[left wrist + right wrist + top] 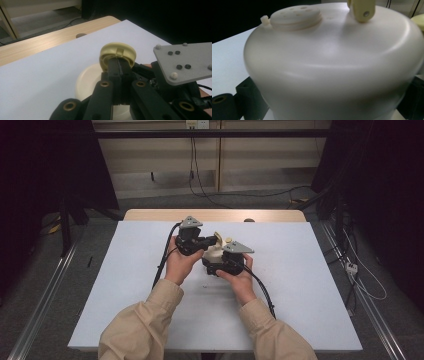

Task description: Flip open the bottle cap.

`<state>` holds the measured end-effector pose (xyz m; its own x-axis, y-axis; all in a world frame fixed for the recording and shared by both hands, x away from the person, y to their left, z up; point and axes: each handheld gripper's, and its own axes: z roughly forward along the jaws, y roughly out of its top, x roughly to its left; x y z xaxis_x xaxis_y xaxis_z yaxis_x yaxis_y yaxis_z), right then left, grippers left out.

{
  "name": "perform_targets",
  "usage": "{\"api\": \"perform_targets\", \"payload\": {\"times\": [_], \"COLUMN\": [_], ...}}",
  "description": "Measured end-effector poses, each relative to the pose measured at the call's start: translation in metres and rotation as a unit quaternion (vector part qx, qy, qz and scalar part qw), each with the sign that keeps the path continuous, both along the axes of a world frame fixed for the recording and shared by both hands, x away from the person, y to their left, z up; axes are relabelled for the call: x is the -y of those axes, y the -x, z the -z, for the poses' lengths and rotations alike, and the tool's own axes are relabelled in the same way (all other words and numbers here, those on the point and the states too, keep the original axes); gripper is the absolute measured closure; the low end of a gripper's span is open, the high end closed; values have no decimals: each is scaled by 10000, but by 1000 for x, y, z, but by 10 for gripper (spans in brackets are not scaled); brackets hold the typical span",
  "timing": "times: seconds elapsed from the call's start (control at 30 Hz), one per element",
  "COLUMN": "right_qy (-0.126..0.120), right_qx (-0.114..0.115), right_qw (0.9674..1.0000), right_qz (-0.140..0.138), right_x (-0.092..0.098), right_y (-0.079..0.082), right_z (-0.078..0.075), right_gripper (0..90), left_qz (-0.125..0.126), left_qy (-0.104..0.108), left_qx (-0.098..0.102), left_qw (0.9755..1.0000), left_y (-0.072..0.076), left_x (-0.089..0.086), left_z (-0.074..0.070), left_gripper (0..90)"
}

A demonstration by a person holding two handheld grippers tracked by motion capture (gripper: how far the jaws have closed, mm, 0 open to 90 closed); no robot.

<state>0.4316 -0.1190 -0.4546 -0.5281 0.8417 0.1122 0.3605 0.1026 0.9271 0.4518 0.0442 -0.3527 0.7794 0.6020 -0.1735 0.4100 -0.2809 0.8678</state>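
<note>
Beige-sleeved forearms of a person enter from the near edge in the high view, each hand holding a black two-jaw claw tool.

Counter: pale wood board with a large white rectangular sheet laid over it; a strip of bare wood shows along the far edge.

Cream plastic rounded container: sits at mid-counter, between the two hands. Its smooth domed wall bears a raised round disc with small holes and a small nub beside it. No label, brand or writing can be read on it.

Right claw: pressed against the container's near side, jaws either side of the body and seemingly clamped on it, though the contact itself is hidden. Grey three-cornered plate on top, with black screws.

Left claw: jaws closed together, pinching the rim of a yellowish round plastic lid, which stands tilted on edge above the container.

Yellowish hinge tab with a pin hole: rises from the container's top.
</note>
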Motion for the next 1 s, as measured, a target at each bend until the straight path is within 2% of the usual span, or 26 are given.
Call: {"api": "perform_targets", "payload": {"times": [0.6,1.0], "right_qy": [-2,6], "right_qx": [3,-22], "right_qw": [10000,10000], "right_qz": [9,15], "right_x": [0,0], "right_y": [0,1], "right_z": [0,-1], "right_gripper": [55,52], "left_qz": [13,51], "left_qy": [-36,13], "left_qx": [-10,-21], "left_qw": [10000,10000], "left_y": [-4,0], "left_x": [6,1], "left_z": [2,0], "left_gripper": [900,898]}}
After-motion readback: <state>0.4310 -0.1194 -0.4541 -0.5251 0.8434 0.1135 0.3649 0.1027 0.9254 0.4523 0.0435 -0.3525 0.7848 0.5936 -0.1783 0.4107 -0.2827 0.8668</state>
